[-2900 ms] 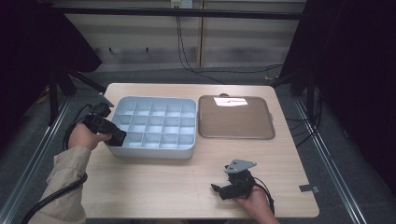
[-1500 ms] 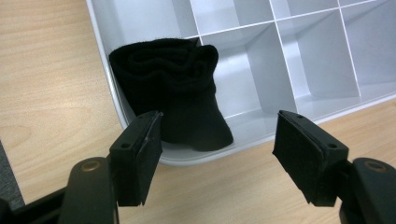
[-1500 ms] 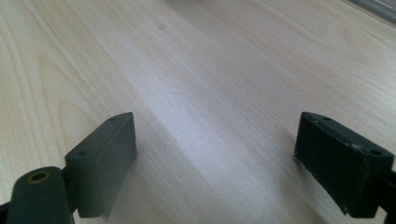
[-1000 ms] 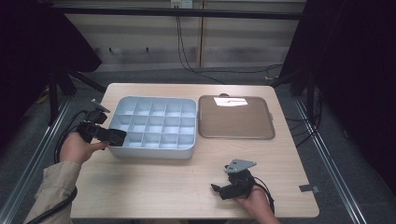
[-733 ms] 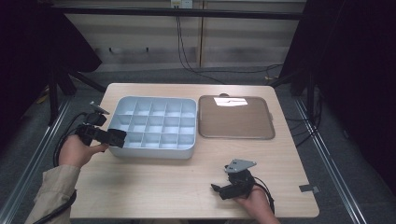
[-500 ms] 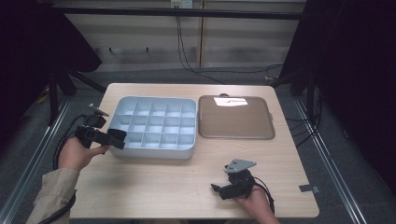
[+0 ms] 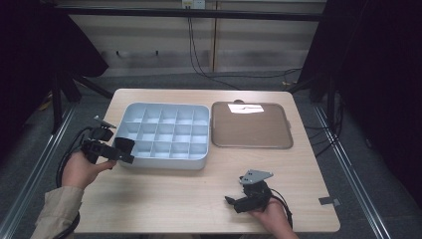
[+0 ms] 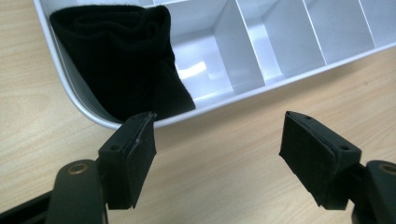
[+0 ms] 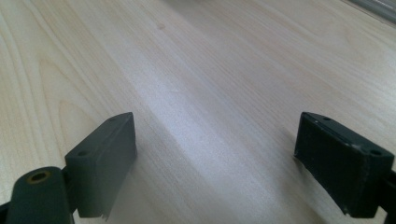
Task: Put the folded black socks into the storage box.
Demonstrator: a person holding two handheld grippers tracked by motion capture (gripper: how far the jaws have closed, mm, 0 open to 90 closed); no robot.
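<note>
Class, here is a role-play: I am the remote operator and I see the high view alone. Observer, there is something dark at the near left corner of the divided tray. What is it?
Observer: In the left gripper view it is a black cloth, folded soft fabric lying in the corner compartment of the grey tray.
Operator: Is the left gripper holding it?
Observer: No. The left gripper has its jaws wide apart over bare table, in front of the tray's rim, with nothing between them.
Operator: And the right gripper?
Observer: The right gripper is open too, with bare wooden table between its jaws.
</note>
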